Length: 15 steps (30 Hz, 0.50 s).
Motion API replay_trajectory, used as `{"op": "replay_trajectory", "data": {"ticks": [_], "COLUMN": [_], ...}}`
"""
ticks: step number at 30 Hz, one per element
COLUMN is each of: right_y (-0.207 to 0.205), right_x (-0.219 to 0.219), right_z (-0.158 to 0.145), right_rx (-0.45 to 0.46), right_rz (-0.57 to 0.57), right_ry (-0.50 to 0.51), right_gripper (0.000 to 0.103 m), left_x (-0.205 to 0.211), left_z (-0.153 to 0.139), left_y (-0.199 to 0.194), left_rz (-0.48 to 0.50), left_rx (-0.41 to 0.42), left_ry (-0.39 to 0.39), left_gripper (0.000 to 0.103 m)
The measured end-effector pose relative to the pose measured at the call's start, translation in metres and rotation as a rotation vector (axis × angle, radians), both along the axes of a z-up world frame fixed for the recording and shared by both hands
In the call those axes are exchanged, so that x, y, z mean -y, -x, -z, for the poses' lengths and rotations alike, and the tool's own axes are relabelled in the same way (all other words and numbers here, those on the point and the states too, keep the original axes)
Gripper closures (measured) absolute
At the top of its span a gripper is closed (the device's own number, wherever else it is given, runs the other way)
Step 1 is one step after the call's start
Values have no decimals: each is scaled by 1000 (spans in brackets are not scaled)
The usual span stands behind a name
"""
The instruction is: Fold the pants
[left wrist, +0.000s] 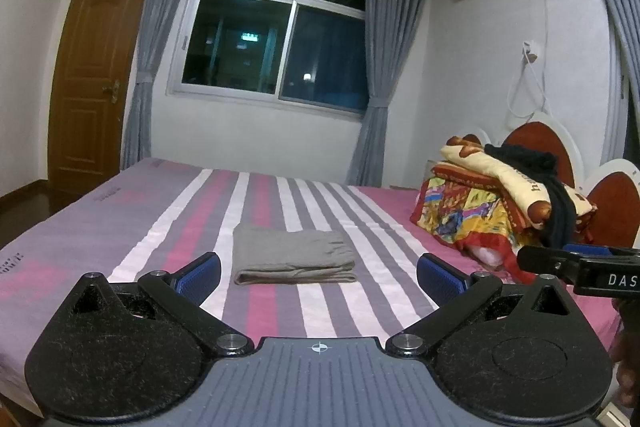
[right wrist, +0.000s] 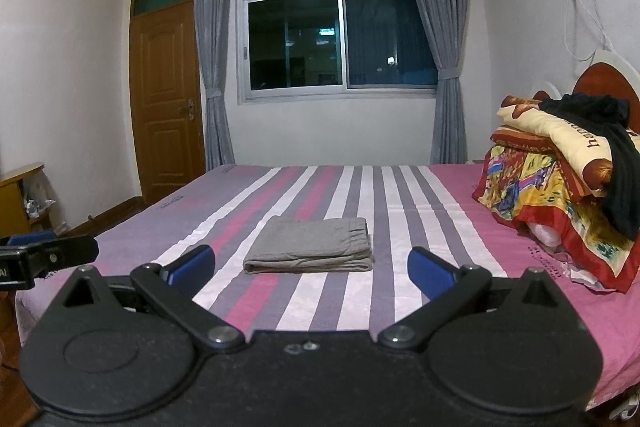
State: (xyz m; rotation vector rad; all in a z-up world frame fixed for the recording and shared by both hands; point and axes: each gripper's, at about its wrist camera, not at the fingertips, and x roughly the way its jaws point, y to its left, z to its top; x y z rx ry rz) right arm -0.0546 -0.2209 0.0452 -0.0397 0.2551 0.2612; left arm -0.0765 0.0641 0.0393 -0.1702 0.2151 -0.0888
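Grey pants [left wrist: 294, 254] lie folded into a small flat rectangle on the striped bed [left wrist: 120, 211]. They also show in the right wrist view [right wrist: 310, 246], on the bed [right wrist: 420, 195]. My left gripper [left wrist: 318, 275] is open and empty, held back from the pants above the bed's near edge. My right gripper [right wrist: 311, 267] is open and empty, also short of the pants. The right gripper's tip shows at the right edge of the left wrist view [left wrist: 560, 259]. The left gripper's tip shows at the left edge of the right wrist view [right wrist: 48, 251].
A pile of colourful quilts with a black garment on top [right wrist: 560, 171] sits at the head of the bed on the right, against a red and white headboard [left wrist: 540, 143]. A window [left wrist: 276, 27] with grey curtains and a wooden door [left wrist: 92, 75] are beyond the bed.
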Motion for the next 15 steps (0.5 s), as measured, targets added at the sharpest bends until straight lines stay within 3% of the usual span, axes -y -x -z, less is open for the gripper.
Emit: {"op": "replay_trajectory", "data": {"ticks": [4, 8, 15], "right_y": [-1, -3, -2], "right_x": [1, 2, 2], "right_z": [0, 0, -1], "right_rx": [1, 1, 4], "right_rz": [-1, 0, 1], "right_ry": [1, 2, 1], "right_gripper": [0, 0, 0], "left_x": [-2, 0, 2], "left_z": [1, 0, -2], "left_y": [0, -1, 1], "left_rz": [-5, -19, -6], "left_rx": [4, 18, 28], "left_ry": [-1, -55, -49], "left_gripper": [0, 0, 0]}}
